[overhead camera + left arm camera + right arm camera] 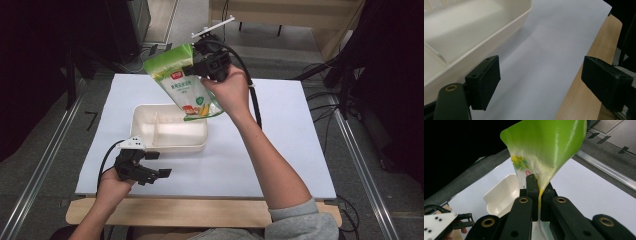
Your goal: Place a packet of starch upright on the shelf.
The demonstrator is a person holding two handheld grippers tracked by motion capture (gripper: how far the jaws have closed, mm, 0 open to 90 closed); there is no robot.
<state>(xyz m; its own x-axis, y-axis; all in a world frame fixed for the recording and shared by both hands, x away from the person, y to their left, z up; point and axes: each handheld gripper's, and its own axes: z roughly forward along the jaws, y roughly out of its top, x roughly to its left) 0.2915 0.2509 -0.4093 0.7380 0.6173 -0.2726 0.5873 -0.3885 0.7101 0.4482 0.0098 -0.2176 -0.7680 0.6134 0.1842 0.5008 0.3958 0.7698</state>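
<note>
jaws of the right gripper are clamped on one edge of a green pouch, which is held tilted at upper centre of the high view, its lower end hanging over the white tray; this is judged a pose for emptying or placing it into the tray. in the right gripper view the pouch film is seen pinched flat between the jaws. the left gripper is kept spread wide and empty at lower left, just beside the tray's near wall, perhaps to steady it. one pouch, one two-compartment tray and two grippers are counted on the white table.
</note>
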